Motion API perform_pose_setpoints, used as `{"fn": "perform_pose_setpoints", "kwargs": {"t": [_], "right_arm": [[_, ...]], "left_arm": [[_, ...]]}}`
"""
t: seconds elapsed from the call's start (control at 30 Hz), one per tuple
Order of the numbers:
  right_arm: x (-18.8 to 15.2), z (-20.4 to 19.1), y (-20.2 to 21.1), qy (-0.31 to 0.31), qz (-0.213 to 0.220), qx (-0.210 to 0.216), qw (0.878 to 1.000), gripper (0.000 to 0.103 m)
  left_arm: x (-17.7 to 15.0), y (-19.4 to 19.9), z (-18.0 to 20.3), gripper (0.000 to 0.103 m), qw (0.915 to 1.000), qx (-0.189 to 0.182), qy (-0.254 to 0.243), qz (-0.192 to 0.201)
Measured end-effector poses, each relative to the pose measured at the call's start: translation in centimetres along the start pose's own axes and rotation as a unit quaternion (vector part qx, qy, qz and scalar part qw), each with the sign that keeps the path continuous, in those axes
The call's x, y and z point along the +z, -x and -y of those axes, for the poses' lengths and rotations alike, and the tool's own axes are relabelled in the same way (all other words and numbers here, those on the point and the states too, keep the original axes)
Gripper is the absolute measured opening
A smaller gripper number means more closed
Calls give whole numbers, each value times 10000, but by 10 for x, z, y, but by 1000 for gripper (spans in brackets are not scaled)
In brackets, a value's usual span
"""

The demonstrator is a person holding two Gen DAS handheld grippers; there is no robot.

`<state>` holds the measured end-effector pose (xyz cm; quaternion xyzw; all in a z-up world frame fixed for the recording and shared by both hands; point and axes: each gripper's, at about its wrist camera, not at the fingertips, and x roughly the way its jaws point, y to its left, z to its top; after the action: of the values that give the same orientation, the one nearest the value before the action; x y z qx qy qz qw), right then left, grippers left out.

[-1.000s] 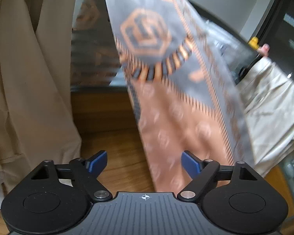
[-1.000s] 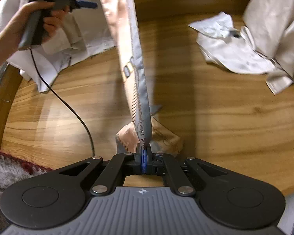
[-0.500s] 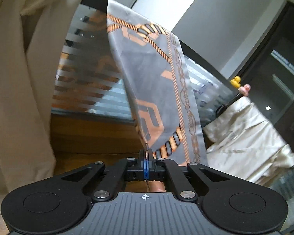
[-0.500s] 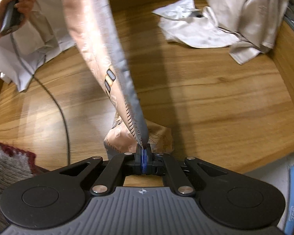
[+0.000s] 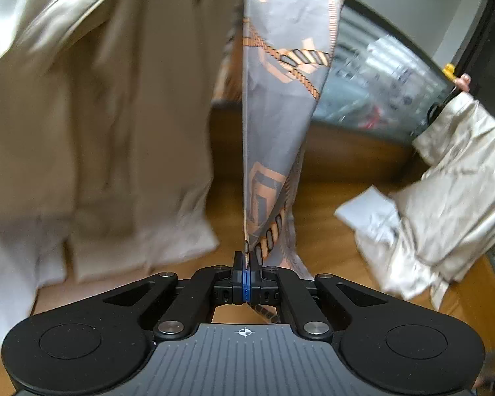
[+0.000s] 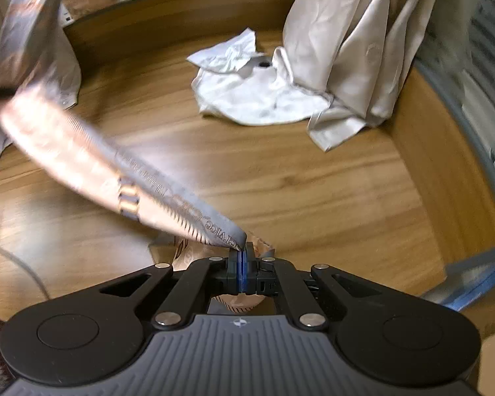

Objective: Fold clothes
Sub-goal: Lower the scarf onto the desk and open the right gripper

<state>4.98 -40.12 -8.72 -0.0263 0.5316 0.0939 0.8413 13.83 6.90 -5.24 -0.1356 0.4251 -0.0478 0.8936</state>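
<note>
Scarf (image 5: 274, 132) hangs stretched between both grippers, left gripper (image 5: 246, 265) and right gripper (image 6: 242, 254) fingers each pinching an edge, probably mid-spread; next, lay it flat on the table (image 6: 313, 181).

You hold two grippers, the left gripper (image 5: 246, 259) and the right gripper (image 6: 242, 253), and both pinch one patterned scarf (image 5: 274, 122). You have one wooden table (image 6: 297, 181) under them. On it you can count three pale cloth things: one big beige cloth (image 5: 92, 125), one shiny cream cloth (image 6: 353, 43) and one crumpled white cloth (image 6: 247, 92).
</note>
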Motion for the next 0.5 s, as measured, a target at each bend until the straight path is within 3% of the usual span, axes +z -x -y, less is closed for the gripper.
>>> {"fn": "perform_pose_setpoints", "kwargs": {"t": [0.27, 0.5], "right_arm": [[25, -10, -6, 473, 233, -421, 9977, 1], [41, -16, -10, 881, 351, -735, 9928, 1]], "left_arm": [[-70, 35, -2, 2, 9984, 99, -256, -490], [-124, 37, 12, 2, 9885, -335, -623, -1336]]}}
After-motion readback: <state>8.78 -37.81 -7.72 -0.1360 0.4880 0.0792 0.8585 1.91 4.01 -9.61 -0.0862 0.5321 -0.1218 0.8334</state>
